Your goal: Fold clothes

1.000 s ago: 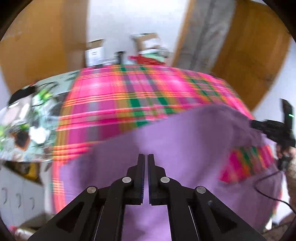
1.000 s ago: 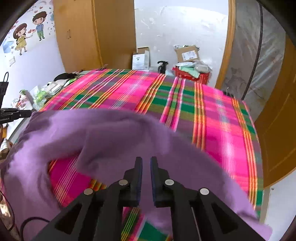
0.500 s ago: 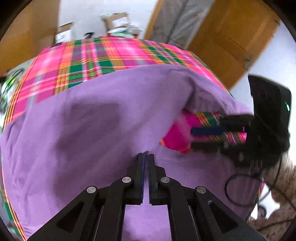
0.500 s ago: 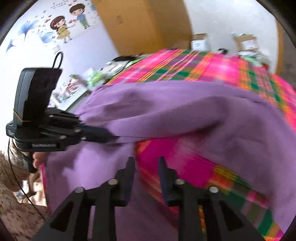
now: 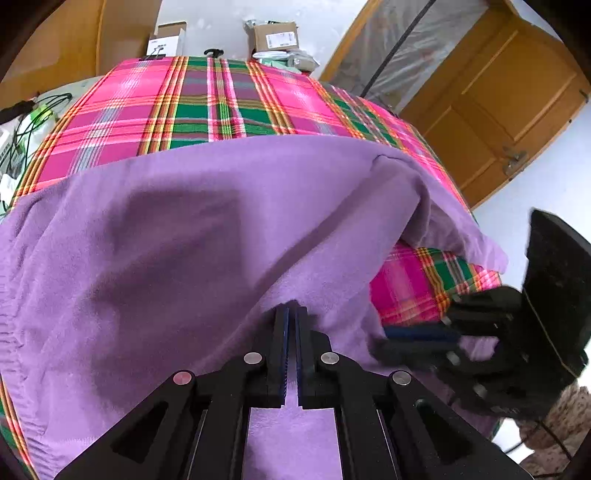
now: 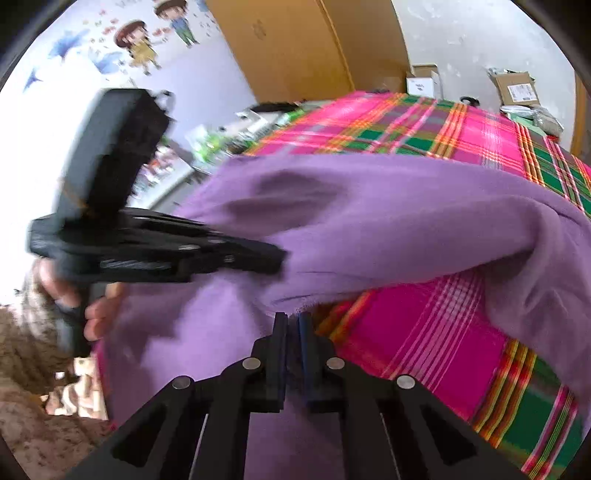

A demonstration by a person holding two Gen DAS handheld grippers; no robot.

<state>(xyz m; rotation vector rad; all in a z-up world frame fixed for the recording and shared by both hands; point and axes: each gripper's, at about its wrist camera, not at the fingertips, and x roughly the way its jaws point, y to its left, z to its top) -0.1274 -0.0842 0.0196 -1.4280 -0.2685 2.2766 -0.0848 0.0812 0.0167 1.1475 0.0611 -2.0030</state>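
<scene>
A purple garment (image 5: 184, 240) lies spread over the pink and green plaid bed cover (image 5: 221, 99), with its near layer lifted into a loose fold. My left gripper (image 5: 291, 308) is shut on the garment's edge. In the right wrist view that gripper (image 6: 275, 258) comes in from the left, tips buried in purple cloth (image 6: 388, 206). My right gripper (image 6: 292, 318) is shut, with the garment's hem pinched at its tips, over a bare patch of plaid (image 6: 406, 332). The left wrist view shows it (image 5: 388, 336) low at the right, close beside the left one.
Cardboard boxes (image 5: 275, 35) stand beyond the far end of the bed. A wooden door (image 5: 509, 96) is at the right and a wooden wardrobe (image 6: 295, 48) at the left. Clutter and cables (image 5: 22, 129) lie beside the bed. A hand (image 6: 99, 310) grips the left gripper's handle.
The right gripper let go and stood open half a second ago, swung toward the left gripper, and has now closed on the hem there. The garment's far part now lies further over the bed.
</scene>
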